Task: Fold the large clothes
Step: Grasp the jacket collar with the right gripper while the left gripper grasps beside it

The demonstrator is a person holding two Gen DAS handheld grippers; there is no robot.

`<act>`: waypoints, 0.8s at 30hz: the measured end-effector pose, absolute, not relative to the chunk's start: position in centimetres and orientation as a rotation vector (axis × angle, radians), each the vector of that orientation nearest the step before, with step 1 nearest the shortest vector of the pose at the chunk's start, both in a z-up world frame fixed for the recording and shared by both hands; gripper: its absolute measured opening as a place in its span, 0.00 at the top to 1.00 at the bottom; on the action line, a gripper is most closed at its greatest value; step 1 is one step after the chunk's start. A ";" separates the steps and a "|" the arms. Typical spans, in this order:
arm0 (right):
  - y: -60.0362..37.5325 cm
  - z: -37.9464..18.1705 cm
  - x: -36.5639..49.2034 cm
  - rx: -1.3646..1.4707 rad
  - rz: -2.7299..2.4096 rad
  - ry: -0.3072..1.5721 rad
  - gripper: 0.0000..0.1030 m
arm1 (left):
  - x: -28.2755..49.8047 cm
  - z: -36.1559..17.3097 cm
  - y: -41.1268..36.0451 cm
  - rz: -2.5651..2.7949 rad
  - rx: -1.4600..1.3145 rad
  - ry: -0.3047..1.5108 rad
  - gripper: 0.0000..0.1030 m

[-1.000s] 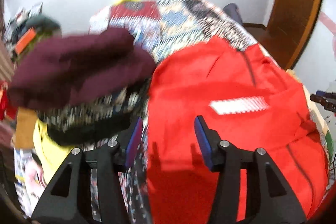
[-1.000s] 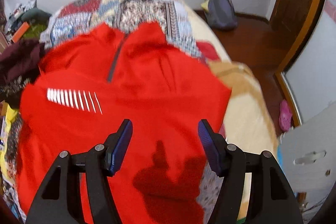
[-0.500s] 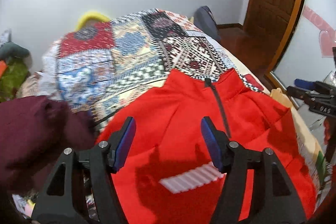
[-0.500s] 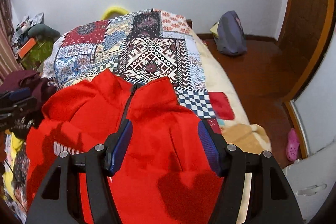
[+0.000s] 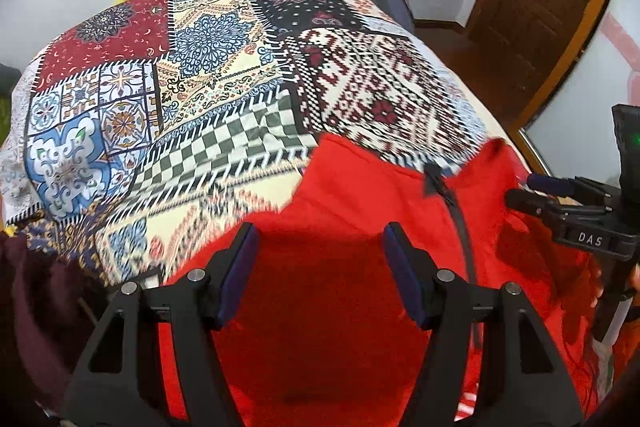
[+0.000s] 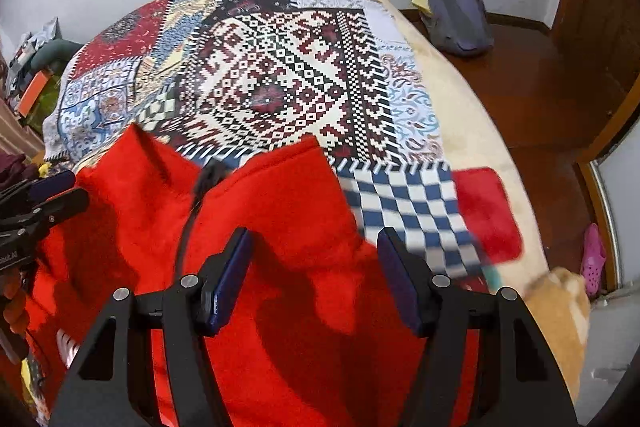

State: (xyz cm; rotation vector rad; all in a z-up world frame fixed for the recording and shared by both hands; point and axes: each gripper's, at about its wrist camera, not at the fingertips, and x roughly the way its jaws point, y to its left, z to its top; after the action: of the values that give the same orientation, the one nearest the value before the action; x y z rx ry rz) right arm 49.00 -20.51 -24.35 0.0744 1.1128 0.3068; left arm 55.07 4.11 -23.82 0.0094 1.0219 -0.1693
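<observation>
1. Both cameras have swung up from the chest stripe toward the collar since a second ago; the red pullover (image 5: pixel 344 211) lies front-up on the bed's patchwork quilt (image 5: pixel 208 67)
2. Left gripper (image 5: pixel 318 279) and right gripper (image 6: pixel 314 277) hover over its shoulders, jaws spread, holding nothing
3. Risk, I judge: soft, fleecy cloth bunches, so a pinch may catch the quilt too or skew the fold
4. Dark zipper (image 6: pixel 208 177) stiffens the neck
</observation>
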 end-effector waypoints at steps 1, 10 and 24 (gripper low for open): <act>-20.4 -24.8 49.6 0.078 0.303 1.118 0.41 | 55.7 -24.3 4.2 -0.166 0.007 1.022 0.38; -19.5 -26.9 50.5 0.135 0.333 1.098 0.62 | 56.8 -26.1 3.5 -0.185 0.043 0.987 0.68; -20.2 -19.0 44.3 0.134 0.397 0.999 0.87 | 49.3 -18.6 4.3 -0.215 0.041 0.919 0.91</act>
State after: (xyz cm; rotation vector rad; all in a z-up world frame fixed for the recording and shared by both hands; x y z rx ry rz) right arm 44.35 -20.21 -19.02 0.1339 0.9990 0.3969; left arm 49.28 4.26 -18.63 0.0412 0.9195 -0.2151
